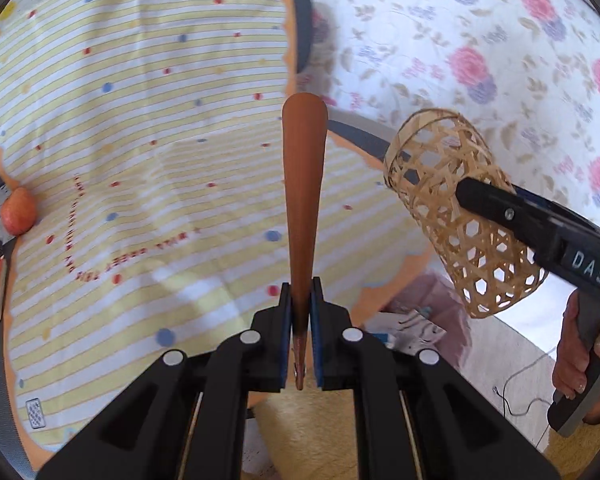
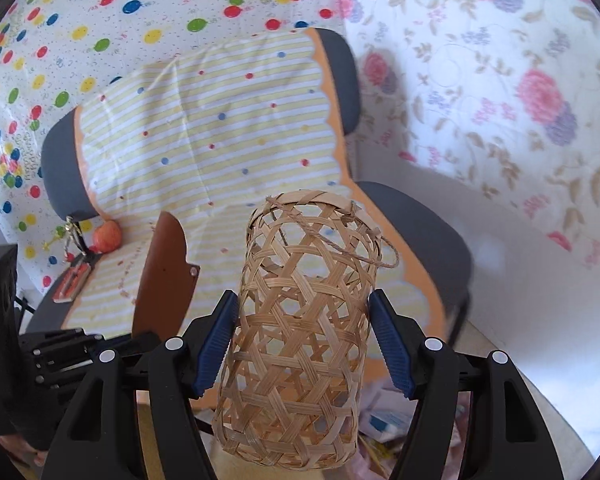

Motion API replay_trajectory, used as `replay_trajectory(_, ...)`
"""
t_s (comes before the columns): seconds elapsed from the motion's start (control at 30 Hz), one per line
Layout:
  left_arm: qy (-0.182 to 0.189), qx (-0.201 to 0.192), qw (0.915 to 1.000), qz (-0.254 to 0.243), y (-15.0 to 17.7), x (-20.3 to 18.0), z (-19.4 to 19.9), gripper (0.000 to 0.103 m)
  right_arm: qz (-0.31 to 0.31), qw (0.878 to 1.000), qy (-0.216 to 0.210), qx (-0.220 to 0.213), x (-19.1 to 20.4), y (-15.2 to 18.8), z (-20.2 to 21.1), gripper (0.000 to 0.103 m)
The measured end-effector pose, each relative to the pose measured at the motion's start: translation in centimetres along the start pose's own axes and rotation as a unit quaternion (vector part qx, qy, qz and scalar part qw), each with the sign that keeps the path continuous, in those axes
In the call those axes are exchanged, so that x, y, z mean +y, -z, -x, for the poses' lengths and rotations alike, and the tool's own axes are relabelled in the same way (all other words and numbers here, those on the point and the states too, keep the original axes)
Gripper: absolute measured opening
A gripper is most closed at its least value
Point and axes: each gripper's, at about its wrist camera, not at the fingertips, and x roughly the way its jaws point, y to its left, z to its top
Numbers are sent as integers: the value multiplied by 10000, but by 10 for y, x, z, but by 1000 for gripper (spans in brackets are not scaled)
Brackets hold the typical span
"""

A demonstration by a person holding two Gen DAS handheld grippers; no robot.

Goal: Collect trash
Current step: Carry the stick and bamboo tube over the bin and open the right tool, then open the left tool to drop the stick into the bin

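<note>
— Where are we looking from on the left?

— We are sitting on the left gripper [image 1: 300, 308], facing forward and down along its fingers, close over the striped cloth [image 1: 140, 128] on the chair.

— And on the right?

— We are riding the right gripper [image 2: 300, 340], tilting down at the same chair [image 2: 420, 216] from a little farther back.

— What are both views sharing?

— We are both catching the striped cloth, the woven basket [image 2: 300, 320], the brown piece [image 1: 302, 200] and the floral wall [image 1: 480, 40].

You're getting bright, soft daylight here, but fisheye warping's bending the edges and motion blur's smearing the floral wall [image 2: 500, 100].
</note>
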Motion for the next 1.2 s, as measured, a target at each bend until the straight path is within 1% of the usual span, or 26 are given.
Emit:
replay_trajectory(0.1,196,-30,9991,-365,-6,-30,1,7,-157,9994,296,-53,-22,9,15,67)
replay_trajectory(0.23,313,-36,9966,-757,-15,-62,-2,7,-336,9967,715,-179,-50,17,31,68)
replay_trajectory(0.33,412,24,9961,-784,-15,-76,-10,7,-494,9944,916,-180,-72,21,34,68)
replay_trajectory(0.43,478,138,9959,-756,-12,-80,-21,7,-533,9913,1197,-78,-90,25,27,70)
replay_trajectory(0.53,442,230,9958,-763,-11,-81,-30,7,-485,9877,1481,148,-102,30,16,78)
replay_trajectory(0.57,442,260,9958,-760,-11,-81,-32,7,-491,9871,1511,192,-105,32,14,78)
replay_trajectory(0.7,423,302,9958,-757,-10,-81,-38,7,-580,9883,1391,228,-111,37,11,78)
replay_trajectory(0.83,442,365,9952,-795,-6,-83,-43,7,-661,9911,1136,200,-110,38,12,78)
replay_trajectory(0.9,465,396,9948,-814,-2,-86,-45,7,-678,9917,1076,165,-108,37,13,78)
replay_trajectory(1.07,643,540,9912,-1024,6,-102,-51,7,-853,9918,956,11,-111,34,22,78)
replay_trajectory(1.2,875,529,9875,-1198,2,-120,-52,7,-906,9914,929,-138,-116,31,33,78)
